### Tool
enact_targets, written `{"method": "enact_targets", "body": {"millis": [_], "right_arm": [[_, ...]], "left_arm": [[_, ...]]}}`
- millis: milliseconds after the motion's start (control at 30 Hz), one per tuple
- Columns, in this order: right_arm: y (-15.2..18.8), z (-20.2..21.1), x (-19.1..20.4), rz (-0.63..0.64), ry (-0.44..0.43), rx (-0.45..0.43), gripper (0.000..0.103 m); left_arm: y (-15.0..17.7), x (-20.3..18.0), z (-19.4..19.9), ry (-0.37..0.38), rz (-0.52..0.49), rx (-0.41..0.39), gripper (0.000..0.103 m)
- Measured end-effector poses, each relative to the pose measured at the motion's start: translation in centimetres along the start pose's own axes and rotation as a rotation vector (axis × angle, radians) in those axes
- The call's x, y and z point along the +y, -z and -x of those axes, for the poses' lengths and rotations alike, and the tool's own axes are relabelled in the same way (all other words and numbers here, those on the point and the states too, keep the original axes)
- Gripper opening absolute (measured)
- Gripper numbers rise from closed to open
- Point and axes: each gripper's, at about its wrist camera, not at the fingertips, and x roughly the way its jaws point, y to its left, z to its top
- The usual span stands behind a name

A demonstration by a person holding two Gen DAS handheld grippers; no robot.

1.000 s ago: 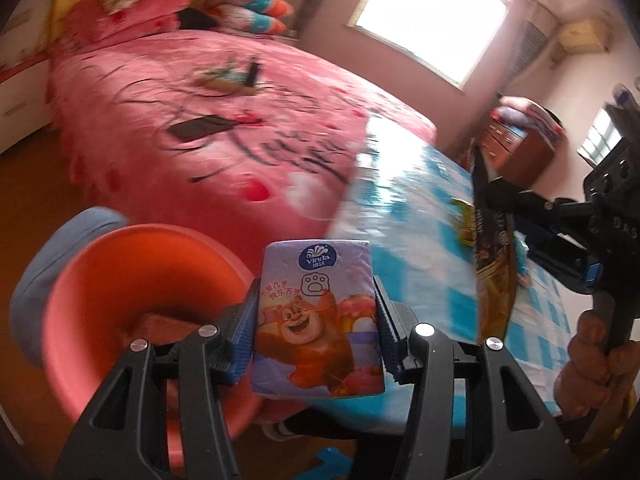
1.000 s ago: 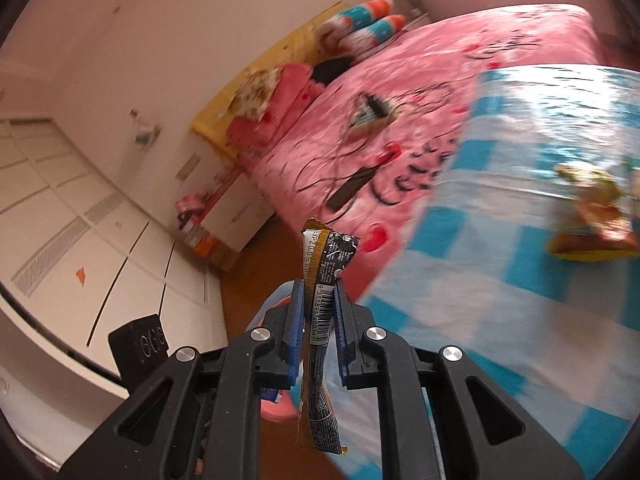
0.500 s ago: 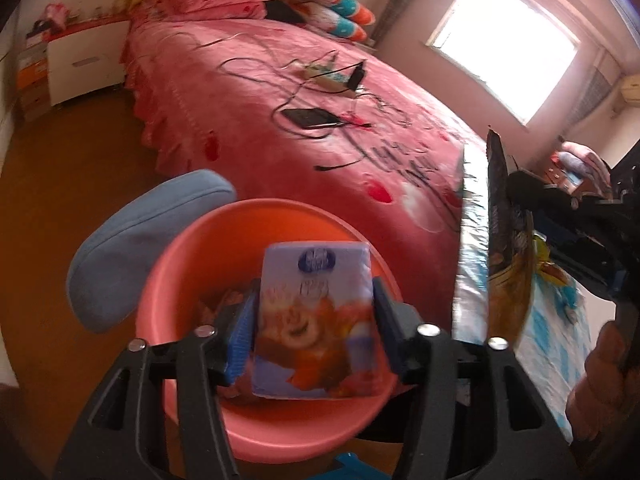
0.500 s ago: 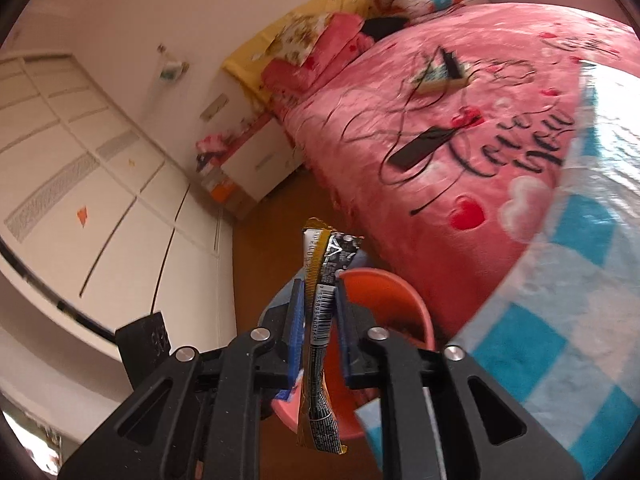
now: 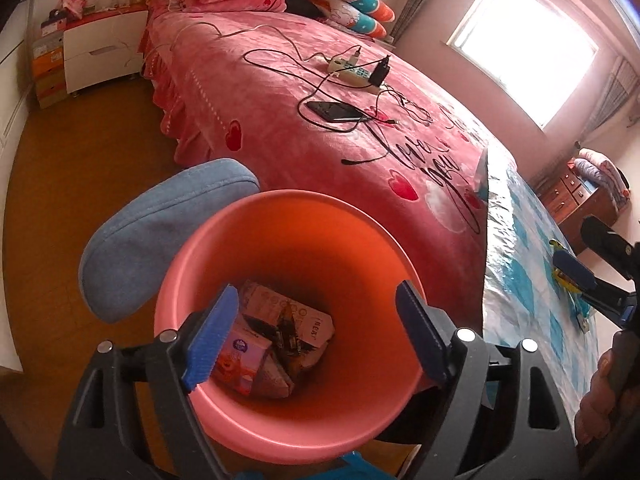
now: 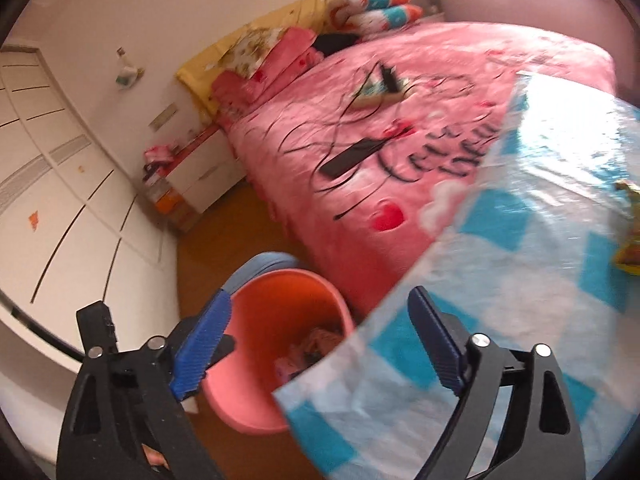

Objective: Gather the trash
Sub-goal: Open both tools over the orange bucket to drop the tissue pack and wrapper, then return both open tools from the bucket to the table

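A: Left gripper [image 5: 316,332] – jaws spread wide, nothing btwn them, just been opening. Hangs right over the pink bin [image 5: 256,216], pointing down into it.

B: Why over the bin?

A: So the drop goes straight in, I'd say. Purple tissue pack [image 5: 240,354] lies at the bottom, on the left, w/ other wrappers & a carton beside it.

B: Right gripper [image 6: 320,344]?

A: Also wide, empty, jaws just been opening too. In its own view it sits over the table corner w/ the bin [image 6: 280,280] below & btwn the pads. A dark wrapper [image 5: 290,334] lies on top of the pile in the bin.

B: Bin placement?

A: On the floor, tucked btwn the bed [image 5: 320,152] & the table [image 5: 516,280], touching a blue cushion [image 5: 160,232]. Prob. so both hands reach it w/o walking.

B: Anything left?

A: Yes – yellow snack wrapper [image 6: 630,252] on the blue-check cloth, near the right edge of the right view. Likely next pick; right hand is nearer.

B: Risks?

A: Cloth is shiny, wrapper thin – pads may slide over it.
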Motion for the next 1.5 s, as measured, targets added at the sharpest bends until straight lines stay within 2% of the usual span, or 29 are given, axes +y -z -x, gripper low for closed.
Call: {"method": "enact_targets", "body": {"millis": [233,500,800,867,1067,1500], "right_arm": [[1.3,3.6,-2.9,0.013,0.083,-0.087,0.092],[2.0,6.8,-6.0,0.003,0.162,-0.156,0.092],[3.0,9.8,-9.1,-0.037,0.167,-0.231,0.092],[3.2,10.4,-9.6,-0.044,0.168,-0.250,0.096],[3.9,12.8,-11.3,-0.031,0.184,-0.321,0.098],[4.7,14.9,-15.0,-0.078,0.162,-0.315,0.098]], "left_arm": [[0.2,-1.8,0.0,0.022,-0.028,0.009,0.083],[0.6,-5.6,0.3,0.051,-0.103,0.021,0.086],[0.7,-9.6,1.3,0.068,-0.179,0.015,0.087],[0.7,-10.6,1.5,0.069,-0.197,0.013,0.087],[1.3,-13.7,1.9,0.078,-0.266,0.002,0.088],[3.5,-20.0,1.2,0.076,-0.398,0.033,0.088]]}}
